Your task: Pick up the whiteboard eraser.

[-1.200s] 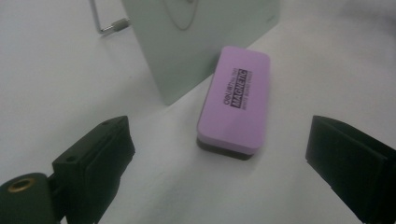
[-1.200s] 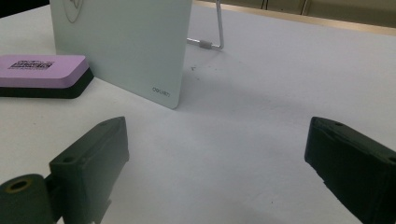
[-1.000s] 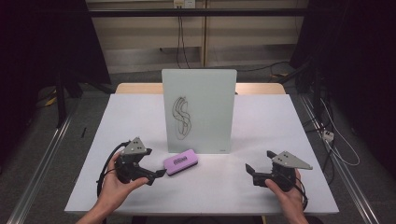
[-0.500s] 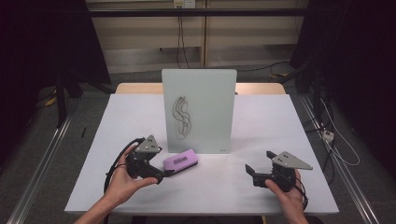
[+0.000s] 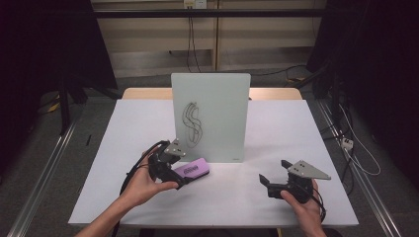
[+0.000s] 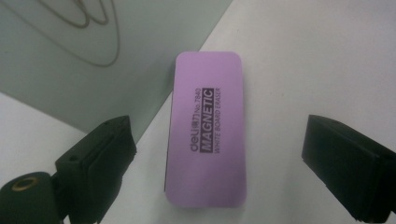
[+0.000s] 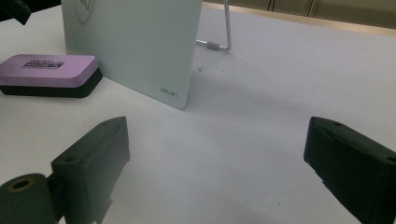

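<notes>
From the high view, lower left of centre, my left gripper sits right at the near end of the purple eraser, my left hand wrapped around its body and its cable looping off to the left. That eraser lies flat on the white tabletop, just in front of the lower left corner of the upright whiteboard, which carries a looping black scribble. At the lower right of the frame my right gripper rests in my right hand, well apart from the eraser, fingers pointing left and spread.

Through the left gripper view, the eraser fills the middle, lengthwise up the frame, its label reading "MAGNETIC". My two black fingers stand wide apart at the bottom corners, one on each side of it, neither touching it. The whiteboard takes the upper left, with the eraser's left edge close against its base.

Through the right gripper view, my fingers are likewise spread wide over bare tabletop, holding nothing. The eraser lies at the upper left, beside the whiteboard, whose wire stand shows behind it.
</notes>
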`<control>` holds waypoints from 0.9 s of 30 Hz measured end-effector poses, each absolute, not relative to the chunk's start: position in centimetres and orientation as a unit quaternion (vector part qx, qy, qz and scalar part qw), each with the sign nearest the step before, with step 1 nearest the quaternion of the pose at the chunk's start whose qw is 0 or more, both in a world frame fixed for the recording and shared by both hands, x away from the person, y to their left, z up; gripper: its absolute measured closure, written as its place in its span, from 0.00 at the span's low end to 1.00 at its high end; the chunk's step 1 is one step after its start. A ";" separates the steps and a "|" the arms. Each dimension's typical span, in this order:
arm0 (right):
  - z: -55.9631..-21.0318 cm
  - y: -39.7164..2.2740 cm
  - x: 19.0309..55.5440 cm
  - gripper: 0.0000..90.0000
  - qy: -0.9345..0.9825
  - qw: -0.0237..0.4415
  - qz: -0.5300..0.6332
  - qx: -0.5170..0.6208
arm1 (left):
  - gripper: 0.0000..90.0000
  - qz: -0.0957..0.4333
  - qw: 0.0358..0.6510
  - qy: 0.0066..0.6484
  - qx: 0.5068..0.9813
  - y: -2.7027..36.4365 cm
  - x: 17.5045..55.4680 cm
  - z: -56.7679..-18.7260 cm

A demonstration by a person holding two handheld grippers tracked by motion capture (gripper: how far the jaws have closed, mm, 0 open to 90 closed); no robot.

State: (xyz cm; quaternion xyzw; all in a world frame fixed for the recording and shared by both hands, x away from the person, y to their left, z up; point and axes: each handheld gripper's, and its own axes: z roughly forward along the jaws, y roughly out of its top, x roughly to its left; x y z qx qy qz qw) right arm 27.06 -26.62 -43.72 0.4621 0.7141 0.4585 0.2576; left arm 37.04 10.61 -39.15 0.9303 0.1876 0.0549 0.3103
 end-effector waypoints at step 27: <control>-43.7 -26.5 27.1 0.07 0.719 0.254 0.459 0.457 | 0.26 0.025 0.240 0.188 0.952 8.6 38.5 -40.4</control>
